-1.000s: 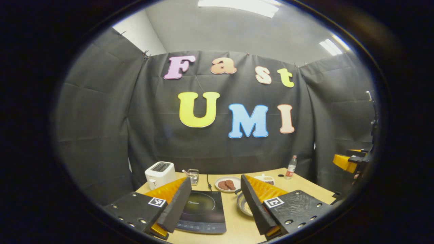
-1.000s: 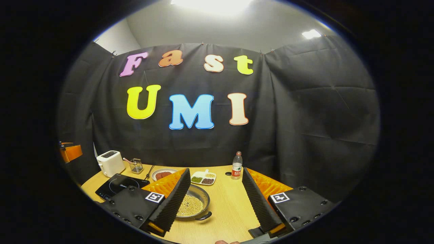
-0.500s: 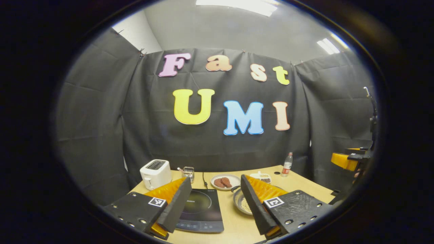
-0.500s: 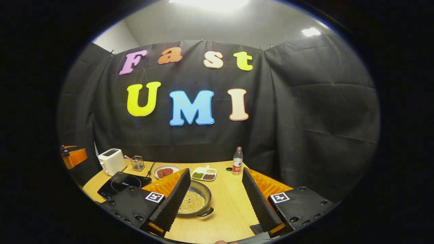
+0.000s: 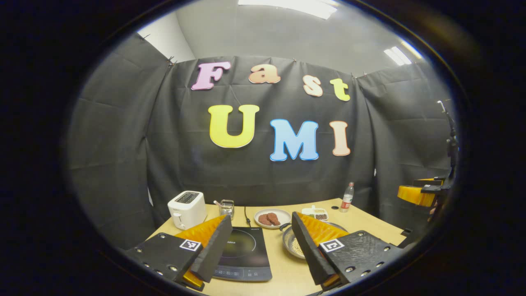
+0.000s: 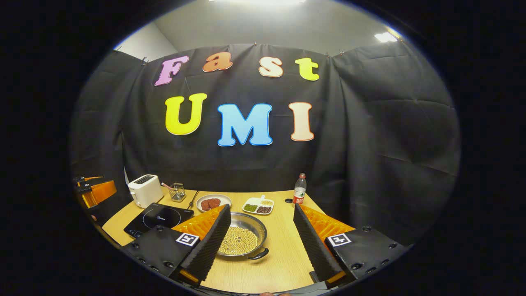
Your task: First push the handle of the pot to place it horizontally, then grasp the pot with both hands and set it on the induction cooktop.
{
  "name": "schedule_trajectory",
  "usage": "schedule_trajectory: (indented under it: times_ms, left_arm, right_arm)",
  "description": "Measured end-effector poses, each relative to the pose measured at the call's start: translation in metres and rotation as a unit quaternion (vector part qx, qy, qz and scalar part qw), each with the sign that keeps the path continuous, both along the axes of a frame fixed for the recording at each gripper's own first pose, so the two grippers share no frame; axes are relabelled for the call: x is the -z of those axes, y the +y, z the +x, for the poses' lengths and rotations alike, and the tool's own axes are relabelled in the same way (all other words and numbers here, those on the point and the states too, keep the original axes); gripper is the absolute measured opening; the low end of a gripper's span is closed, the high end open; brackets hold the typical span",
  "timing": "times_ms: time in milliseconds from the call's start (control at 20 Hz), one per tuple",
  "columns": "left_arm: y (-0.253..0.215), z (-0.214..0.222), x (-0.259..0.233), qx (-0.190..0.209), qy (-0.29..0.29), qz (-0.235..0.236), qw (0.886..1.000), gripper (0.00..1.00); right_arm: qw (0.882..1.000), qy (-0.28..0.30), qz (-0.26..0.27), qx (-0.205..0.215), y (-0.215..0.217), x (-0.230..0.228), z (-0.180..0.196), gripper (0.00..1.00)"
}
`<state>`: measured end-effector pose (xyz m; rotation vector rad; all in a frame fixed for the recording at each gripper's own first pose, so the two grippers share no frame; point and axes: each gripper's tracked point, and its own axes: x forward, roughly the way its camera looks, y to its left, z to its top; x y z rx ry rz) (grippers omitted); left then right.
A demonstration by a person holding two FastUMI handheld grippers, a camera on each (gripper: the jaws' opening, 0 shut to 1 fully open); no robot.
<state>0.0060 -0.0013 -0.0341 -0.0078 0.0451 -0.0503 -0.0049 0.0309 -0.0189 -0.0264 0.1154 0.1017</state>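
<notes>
A shallow steel pot [image 6: 244,237] full of pale beans sits on the wooden table, one black handle [image 6: 259,255] pointing toward me. The pot [image 5: 292,243] is partly hidden behind my left gripper's right finger. The black induction cooktop [image 5: 243,253] lies to its left, seen also as the cooktop [image 6: 158,218] in the right gripper view. My left gripper [image 5: 259,248] hangs open above the table's near edge, over the cooktop's right side. My right gripper [image 6: 261,242] is open too, raised in front of the pot with nothing between its fingers.
At the back stand a white toaster [image 5: 186,209], a small wire basket [image 5: 226,207], a plate with brown patties [image 5: 271,218], a divided dish of beans [image 6: 258,206] and a water bottle [image 6: 299,194]. The other gripper [image 5: 419,194] shows at the far right edge.
Both cameras have tilted down and drawn nearer, so the table sits higher and fuller in view. The right gripper has shifted left, bringing the pot between its fingers. Both stay open.
</notes>
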Motion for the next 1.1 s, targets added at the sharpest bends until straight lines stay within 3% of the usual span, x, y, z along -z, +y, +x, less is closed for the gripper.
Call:
schedule_trajectory:
  times_ms: [50,250,300,500,600,650,750,800,850,900,950,1000,1100]
  left_arm:
    - [0.004,0.0,0.003,-0.004,0.003,-0.001,1.0,0.89]
    - [0.02,-0.005,0.019,-0.021,0.024,-0.003,0.999,0.85]
    - [0.025,-0.006,0.02,-0.026,0.025,0.0,0.999,0.89]
    - [0.038,-0.006,0.029,-0.039,0.031,0.006,0.999,0.89]
    - [0.048,-0.004,0.028,-0.051,0.031,0.008,0.998,0.89]
    - [0.051,-0.003,0.026,-0.055,0.029,0.007,0.998,0.89]
    - [0.055,-0.005,0.024,-0.062,0.027,0.004,0.998,0.89]
    - [0.057,-0.006,0.026,-0.064,0.03,0.004,0.997,0.93]
    - [0.059,-0.007,0.027,-0.068,0.032,0.005,0.997,0.85]
    - [0.06,-0.007,0.03,-0.071,0.034,0.005,0.997,0.89]
    - [0.061,-0.008,0.032,-0.075,0.038,0.003,0.996,0.85]
    - [0.061,-0.008,0.035,-0.077,0.041,0.002,0.996,0.89]
    - [0.058,-0.008,0.035,-0.08,0.048,0.002,0.996,0.85]
  right_arm:
    - [1.0,0.008,-0.004,-0.005,0.004,0.004,0.003,0.98]
    - [0.997,0.059,-0.01,-0.046,0.034,0.026,0.013,0.97]
    - [0.995,0.078,-0.011,-0.065,0.045,0.034,0.014,0.98]
    - [0.982,0.133,-0.026,-0.131,0.081,0.056,0.015,0.97]
    - [0.976,0.16,-0.029,-0.146,0.091,0.067,0.015,0.86]
    - [0.974,0.17,-0.032,-0.147,0.093,0.072,0.017,0.67]
    - [0.967,0.199,-0.043,-0.152,0.098,0.084,0.021,0.44]
    - [0.963,0.214,-0.047,-0.158,0.101,0.089,0.021,0.38]
    - [0.961,0.221,-0.049,-0.16,0.101,0.091,0.021,0.23]
    - [0.958,0.227,-0.052,-0.166,0.103,0.093,0.023,0.15]
    - [0.957,0.234,-0.06,-0.163,0.101,0.098,0.027,0.11]
    - [0.955,0.238,-0.055,-0.167,0.104,0.105,0.034,0.05]
    - [0.947,0.264,-0.042,-0.179,0.106,0.112,0.024,0.02]
